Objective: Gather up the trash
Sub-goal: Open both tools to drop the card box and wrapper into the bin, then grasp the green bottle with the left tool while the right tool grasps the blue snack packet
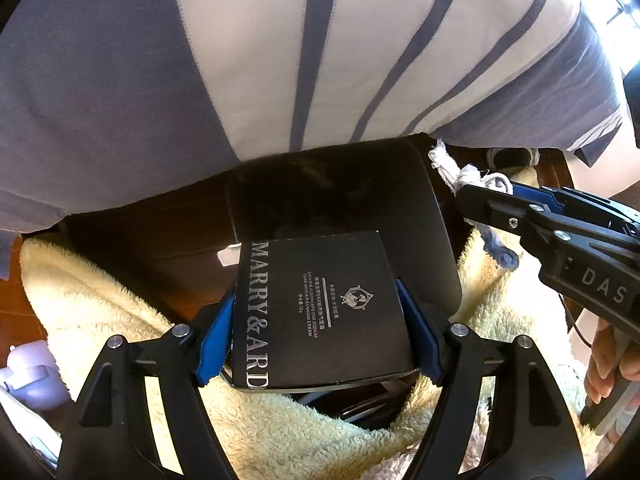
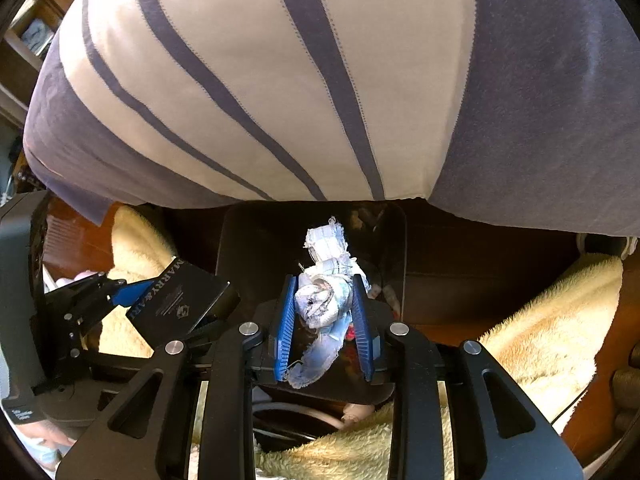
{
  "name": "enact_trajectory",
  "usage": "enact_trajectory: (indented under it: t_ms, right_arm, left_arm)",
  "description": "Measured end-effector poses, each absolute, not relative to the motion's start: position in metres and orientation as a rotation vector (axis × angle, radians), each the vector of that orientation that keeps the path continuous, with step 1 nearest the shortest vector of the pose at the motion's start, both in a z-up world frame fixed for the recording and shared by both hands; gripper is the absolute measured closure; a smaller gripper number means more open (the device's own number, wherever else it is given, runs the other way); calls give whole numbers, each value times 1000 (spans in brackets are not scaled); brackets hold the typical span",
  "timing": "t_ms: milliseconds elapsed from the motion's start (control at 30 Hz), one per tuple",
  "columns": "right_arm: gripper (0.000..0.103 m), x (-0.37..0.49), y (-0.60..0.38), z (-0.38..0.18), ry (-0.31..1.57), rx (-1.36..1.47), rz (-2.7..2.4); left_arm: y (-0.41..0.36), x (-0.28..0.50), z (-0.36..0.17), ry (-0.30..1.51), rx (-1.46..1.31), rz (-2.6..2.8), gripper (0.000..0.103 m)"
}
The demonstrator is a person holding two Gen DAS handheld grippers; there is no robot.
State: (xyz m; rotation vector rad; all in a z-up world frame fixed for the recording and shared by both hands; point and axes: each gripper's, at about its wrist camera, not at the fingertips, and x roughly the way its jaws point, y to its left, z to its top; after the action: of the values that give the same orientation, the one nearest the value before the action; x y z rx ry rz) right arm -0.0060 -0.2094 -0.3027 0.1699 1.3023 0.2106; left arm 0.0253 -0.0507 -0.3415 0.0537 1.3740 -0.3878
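A black cosmetics box (image 1: 320, 312) with silver lettering is clamped by its sides between the blue pads of my left gripper (image 1: 316, 300). It hangs over the mouth of a dark bin (image 1: 440, 240). My right gripper (image 2: 324, 288) is shut on a crumpled white and pale blue wad of tissue (image 2: 326, 300), which sticks out past the fingertips above the same bin (image 2: 232, 248). In the right wrist view the left gripper (image 2: 180, 296) and the box (image 2: 180, 300) are at the left. In the left wrist view the right gripper (image 1: 468, 196) enters from the right with the wad (image 1: 460, 172).
A person's striped grey and cream shirt (image 1: 320, 40) fills the top of both views, close above the bin. A cream fleece blanket (image 1: 100, 300) lies around the bin on a reddish wooden floor (image 1: 16, 320). A lavender object (image 1: 28, 368) sits at lower left. A hand (image 1: 608, 360) grips the right handle.
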Motion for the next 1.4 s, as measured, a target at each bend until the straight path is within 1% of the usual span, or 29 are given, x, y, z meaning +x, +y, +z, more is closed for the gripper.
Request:
enact_trajectory:
  t_ms: [33,67,100,133,167,200,267,400,500,667,733,900,1033,1300,1400]
  right_arm:
    - [72,-5,-210,-303,1302,172,208]
    - [68,-5,-211,-303,1301,175,207]
    - [60,-5,-212,-302,1299,176,204]
    - [55,-5,-213,-300,1292,174,199]
    - [45,-5,-213,-299,1286,171,194]
    - [41,-6,-214,-297,1279,169,190]
    - [39,-7,-217,-293,1263,169,179]
    - [28,-10,-225,-279,1199,173,147]
    - [25,-14,-228,-267,1150,159,135]
    - [24,-19,-231,-242,1077,150,145]
    - [24,-20,-232,-228,1049,154,156]
    - [24,-19,-232,-184,934,18,114]
    - [22,-9,-245,-154,893,46,116]
    - [21,24,-253,-113,773,14,73]
    - [19,46,-260,-105,767,51,55]
  left_arm:
    - [-51,26,-342,1377,57,-382,32]
    - [-54,26,-342,1378,58,-379,31]
    - [-54,26,-342,1380,56,-376,28]
    - [-54,25,-341,1379,55,-375,24]
    - [-53,26,-338,1375,54,-373,22]
    - [-53,26,-337,1370,54,-371,20]
    - [-52,24,-332,1358,49,-376,17]
    - [-46,21,-320,1317,43,-372,15]
    - [-43,19,-305,1270,49,-365,15]
    - [-41,14,-279,1187,60,-359,15]
    - [-40,12,-265,1151,63,-366,15]
    - [-36,14,-227,1053,76,-367,15]
    - [-32,21,-195,974,86,-358,15]
    - [-24,59,-141,846,93,-306,15]
    - [-22,81,-125,816,81,-283,15]
